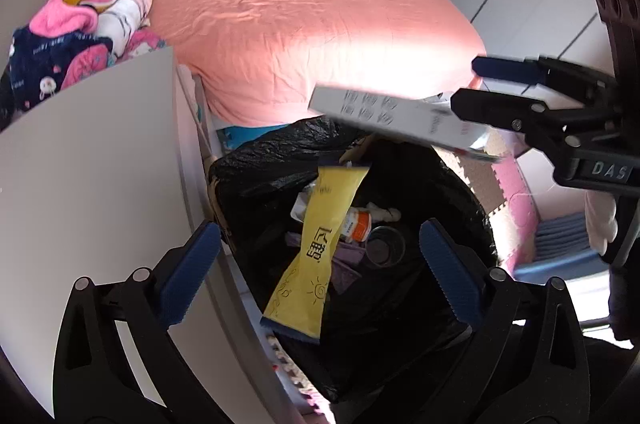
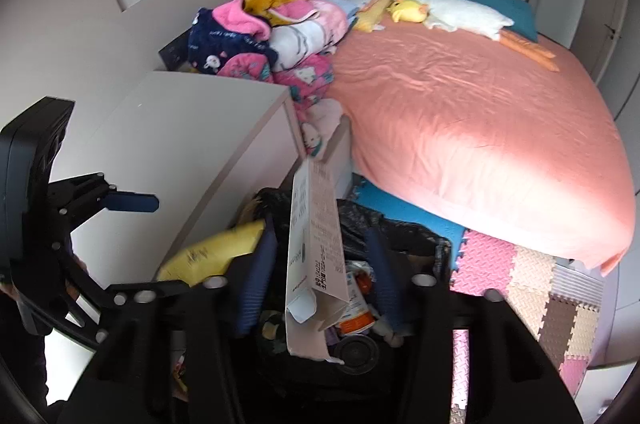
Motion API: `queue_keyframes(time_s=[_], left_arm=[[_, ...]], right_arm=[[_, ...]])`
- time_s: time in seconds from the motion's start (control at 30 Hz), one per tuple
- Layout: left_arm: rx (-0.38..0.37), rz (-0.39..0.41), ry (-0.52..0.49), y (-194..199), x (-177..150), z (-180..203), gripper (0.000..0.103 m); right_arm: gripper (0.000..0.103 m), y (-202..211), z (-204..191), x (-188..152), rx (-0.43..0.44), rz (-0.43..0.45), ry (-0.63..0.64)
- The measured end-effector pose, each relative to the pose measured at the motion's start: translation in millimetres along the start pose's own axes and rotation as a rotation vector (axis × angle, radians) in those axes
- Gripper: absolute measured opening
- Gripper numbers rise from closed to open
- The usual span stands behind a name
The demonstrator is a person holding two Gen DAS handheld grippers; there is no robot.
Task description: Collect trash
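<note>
A black trash bag (image 1: 276,160) stands open on the floor beside the bed, with a yellow packet (image 1: 320,244), an orange-and-white bottle (image 1: 358,224) and other rubbish inside. My left gripper (image 1: 320,268) is open and empty just above the bag's mouth. My right gripper (image 2: 320,276) hovers over the bag with its jaws apart; a long grey-white cardboard box (image 2: 316,236) stands between the fingers, and no pad clearly touches it. In the left wrist view that box (image 1: 392,120) sticks out from the right gripper (image 1: 468,84) above the bag.
A grey bedside cabinet (image 1: 92,160) stands left of the bag. The bed with a salmon-pink cover (image 2: 460,112) lies behind, with piled clothes (image 2: 264,40) and plush toys. Coloured foam floor mats (image 2: 532,284) lie to the right.
</note>
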State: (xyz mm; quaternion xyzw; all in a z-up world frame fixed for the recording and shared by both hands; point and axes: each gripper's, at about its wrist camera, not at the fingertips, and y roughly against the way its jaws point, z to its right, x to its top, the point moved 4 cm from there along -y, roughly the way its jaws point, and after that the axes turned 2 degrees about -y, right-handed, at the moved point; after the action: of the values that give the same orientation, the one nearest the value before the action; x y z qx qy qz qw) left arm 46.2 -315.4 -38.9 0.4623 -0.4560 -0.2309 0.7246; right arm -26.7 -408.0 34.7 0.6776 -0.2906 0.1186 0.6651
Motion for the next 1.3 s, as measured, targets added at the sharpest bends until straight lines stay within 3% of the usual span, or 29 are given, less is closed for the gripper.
queue_keyframes(time_s=[0.1, 0.27, 1.3], left_arm=[[0.004, -0.010, -0.009, -4.0, -1.2, 3.9, 0.097], [0.003, 0.002, -0.001, -1.8, 0.4, 6.1, 0.097], [0.032, 0.002, 0.012, 5.1, -9.9, 4.8, 0.097]], right_arm=[[0.078, 8.4, 8.7, 2.7, -0.055, 0.051, -0.009], [0.078, 13.4, 19.5, 6.9, -0.048, 0.067, -0.046], [0.078, 15.0, 3.7, 3.2, -0.027, 0.054, -0.006]])
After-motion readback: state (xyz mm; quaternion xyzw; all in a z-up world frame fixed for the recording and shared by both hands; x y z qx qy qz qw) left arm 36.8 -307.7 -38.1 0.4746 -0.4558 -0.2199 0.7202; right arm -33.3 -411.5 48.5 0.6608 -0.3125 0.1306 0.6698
